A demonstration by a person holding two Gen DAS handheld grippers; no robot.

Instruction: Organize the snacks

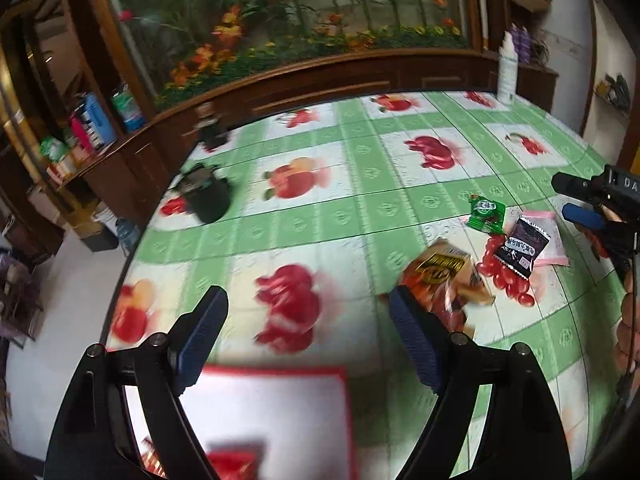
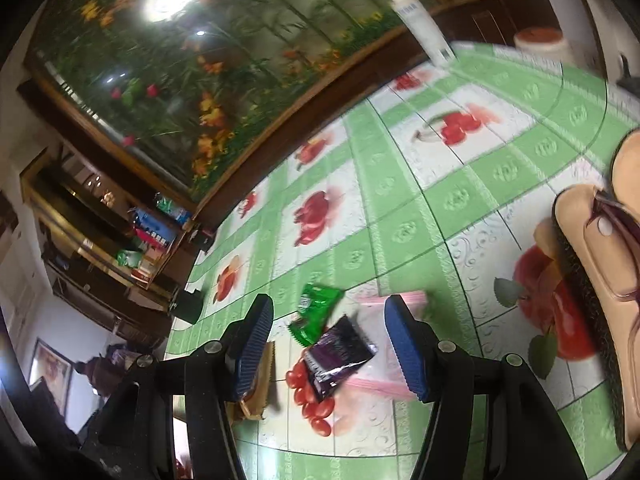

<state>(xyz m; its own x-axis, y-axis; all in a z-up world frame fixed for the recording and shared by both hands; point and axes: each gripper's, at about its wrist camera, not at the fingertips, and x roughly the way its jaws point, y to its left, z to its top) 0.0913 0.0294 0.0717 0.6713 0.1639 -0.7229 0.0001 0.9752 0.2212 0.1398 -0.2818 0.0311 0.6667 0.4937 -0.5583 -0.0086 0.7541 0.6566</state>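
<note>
Green-and-white checked cloth printed with red fruit covers the table, and behind it runs a dark wood cabinet with a flower mural above. My left gripper hangs over the near part of the table with its fingers wide apart and nothing between them. Just beyond my right-hand finger of that gripper lies an orange pack, blurred, partly hidden by the finger pad. Farther right sit a dark purple pack and, behind it, a green pack; the purple one rests partly on a pink bag. A white tray with a red rim lies right under my left gripper, something red in it, too blurred to name.

My right gripper is also spread open, holding nothing, poised above the purple pack and the green pack, both seen between its fingers. The pink bag lies beside the right finger, the orange pack's edge behind the left one. A white bottle stands at the far table edge.
</note>
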